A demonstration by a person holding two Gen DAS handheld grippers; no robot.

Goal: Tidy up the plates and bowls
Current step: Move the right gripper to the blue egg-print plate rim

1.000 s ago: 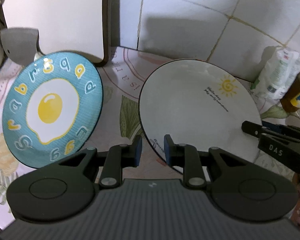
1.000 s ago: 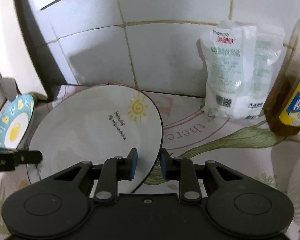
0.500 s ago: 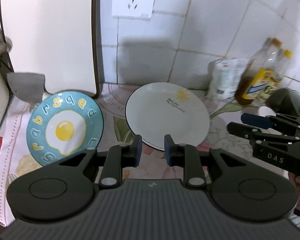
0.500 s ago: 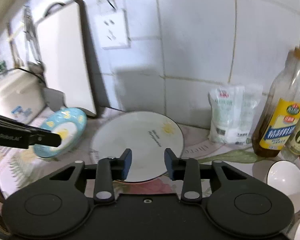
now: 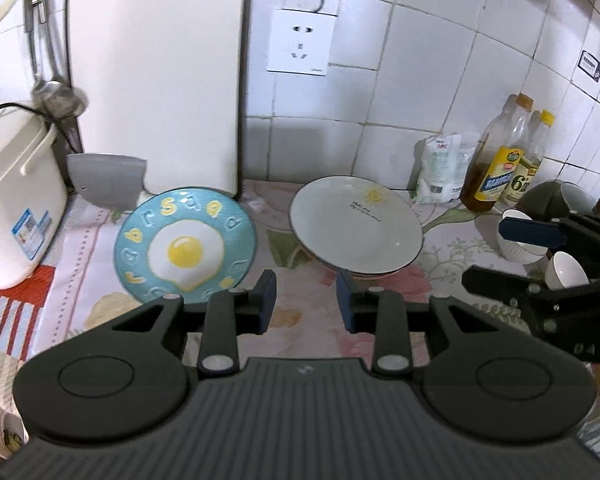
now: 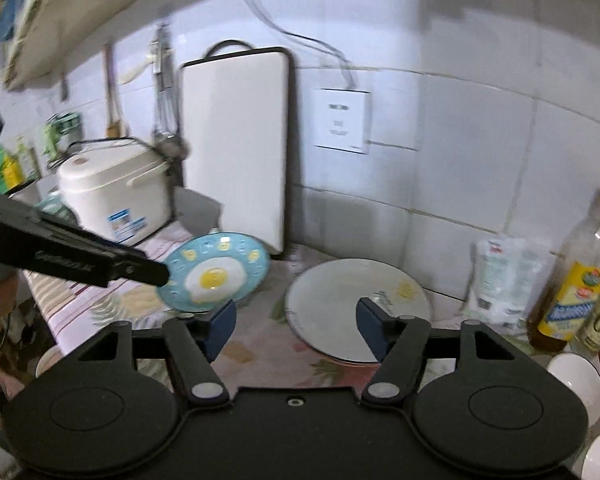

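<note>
1. Left gripper (image 5: 306, 300): raised above the surface (image 5: 300, 332), jaws parted and empty; the blue egg plate (image 5: 185, 250) lies at its 11 o'clock, the white sun plate (image 5: 356, 224) at its 1 o'clock.
2. Right gripper (image 6: 296, 326): jaws spread wide, nothing between them; seen from the left wrist it enters at 3 o'clock, in front of the small white bowls (image 5: 564, 272).
3. Blue egg plate: flat on the floral cloth, near the foot of the upright cutting board (image 5: 156, 80) and just beside a grey cleaver blade (image 5: 106, 178); apart from the white sun plate.
4. White sun plate: rests on what appears to be another dish, a pinkish rim showing under its near edge; judged a stack already begun.
5. Small white bowls: grouped at 3 o'clock in the left view, at 4 o'clock in the right view (image 6: 576, 380), near the oil bottles (image 5: 500, 160) and a salt bag (image 5: 442, 172).
6. Judged stage: both grippers free, next item not yet chosen; the blue egg plate and the bowls remain unsorted.
7. Risks: a glazed rim pinched shallowly may slip and chip; a plate lifted by one edge tilts and may slide off the stack; a reach towards the bowls may knock the oil bottles; the right view is blurred, so fine alignment there is uncertain.
</note>
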